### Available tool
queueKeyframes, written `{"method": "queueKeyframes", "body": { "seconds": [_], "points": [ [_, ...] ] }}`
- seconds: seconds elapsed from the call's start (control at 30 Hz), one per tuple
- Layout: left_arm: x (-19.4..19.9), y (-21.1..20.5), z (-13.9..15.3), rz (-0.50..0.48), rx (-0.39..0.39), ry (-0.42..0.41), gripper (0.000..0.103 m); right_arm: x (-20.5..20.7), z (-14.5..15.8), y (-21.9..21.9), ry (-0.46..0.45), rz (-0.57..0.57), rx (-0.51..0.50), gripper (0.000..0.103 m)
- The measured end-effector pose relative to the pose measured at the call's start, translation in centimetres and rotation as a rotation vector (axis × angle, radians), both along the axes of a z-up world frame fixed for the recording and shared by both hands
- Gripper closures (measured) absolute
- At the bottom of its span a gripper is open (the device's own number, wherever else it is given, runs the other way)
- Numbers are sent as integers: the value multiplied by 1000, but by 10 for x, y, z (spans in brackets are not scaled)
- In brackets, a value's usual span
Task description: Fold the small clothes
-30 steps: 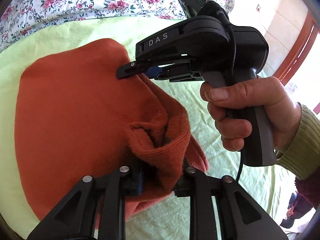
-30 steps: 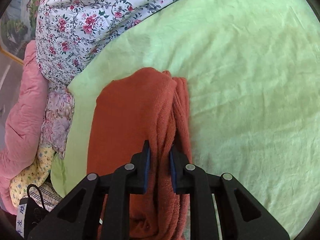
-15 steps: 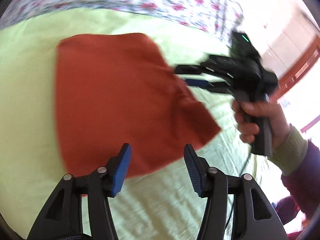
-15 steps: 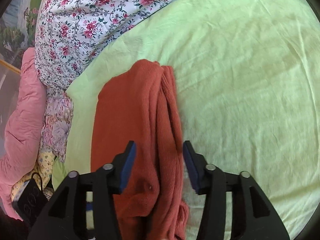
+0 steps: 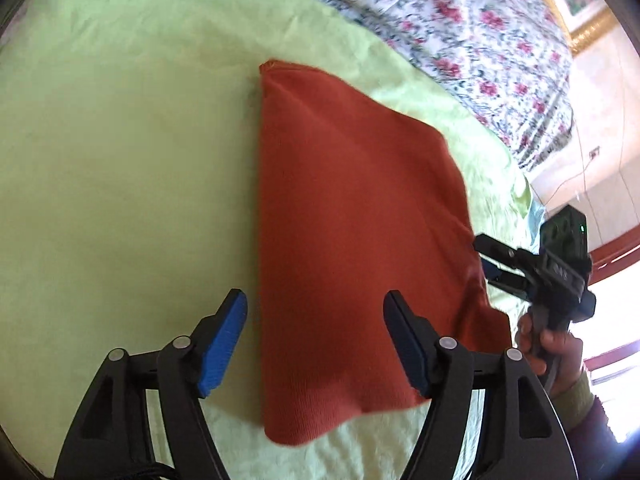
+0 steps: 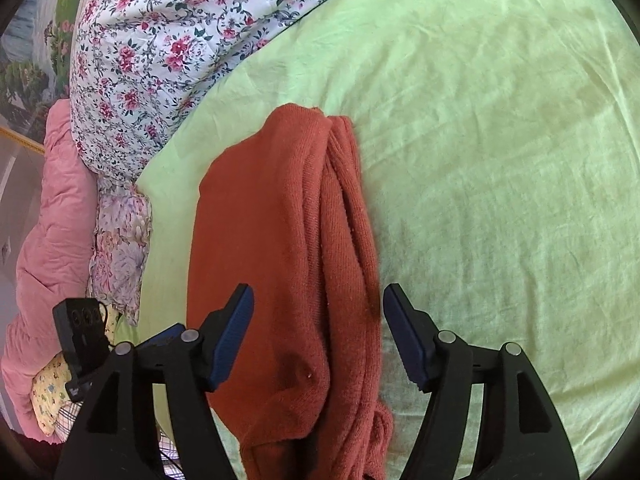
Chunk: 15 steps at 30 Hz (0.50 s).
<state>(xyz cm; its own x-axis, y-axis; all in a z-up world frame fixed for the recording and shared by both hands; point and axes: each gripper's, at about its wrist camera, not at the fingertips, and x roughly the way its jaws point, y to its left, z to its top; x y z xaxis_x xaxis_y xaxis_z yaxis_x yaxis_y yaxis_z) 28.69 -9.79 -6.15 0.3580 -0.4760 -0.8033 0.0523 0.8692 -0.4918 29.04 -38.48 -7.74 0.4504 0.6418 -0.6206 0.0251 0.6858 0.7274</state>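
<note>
A folded rust-orange knit garment [image 5: 352,232] lies flat on the light green sheet [image 5: 120,168]. My left gripper [image 5: 315,342] is open and empty, hovering over the garment's near edge. My right gripper [image 6: 318,340] is open and empty above the garment [image 6: 280,240], whose bunched folds run along its right side. The right gripper also shows in the left wrist view [image 5: 490,258] at the garment's right edge, held by a hand. The left gripper's body shows at the lower left of the right wrist view [image 6: 82,344].
A floral quilt [image 6: 160,52] lies along the far side of the bed. A pink padded blanket [image 6: 44,240] and small patterned clothes [image 6: 48,396] are piled at the left. A red wooden frame [image 5: 612,256] and pale wall stand beyond the bed's right edge.
Both grippers let go of the orange garment and opened wide. They pulled back and up; the garment now lies folded flat on the sheet.
</note>
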Motion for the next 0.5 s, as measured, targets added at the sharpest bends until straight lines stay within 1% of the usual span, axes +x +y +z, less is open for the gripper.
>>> {"method": "queueKeyframes", "body": {
  "seconds": [0.17, 0.23, 0.3, 0.33, 0.4, 0.43, 0.47, 0.5],
  "points": [
    [19, -12, -26, 1, -47, 82, 31, 5, -10, 6, 23, 18, 5, 35],
    [28, -15, -35, 2, -65, 97, 31, 9, -15, 10, 32, 34, 3, 35],
    [31, -16, -39, 3, -81, 93, 32, 12, -18, 13, 31, 49, 9, 35],
    [34, -18, -40, -3, -89, 82, 41, 13, -19, 16, 29, 59, 9, 35],
    [38, -23, -42, -23, -101, 75, 58, 17, -23, 22, 41, 81, 2, 49],
    [39, -25, -41, -27, -86, 65, 70, 18, -24, 24, 50, 86, -4, 58],
    [37, -25, -39, -36, -95, 54, 76, 19, -25, 26, 53, 88, 1, 64],
    [35, -25, -35, -39, -104, 44, 79, 18, -23, 27, 49, 90, 12, 67]
  ]
}}
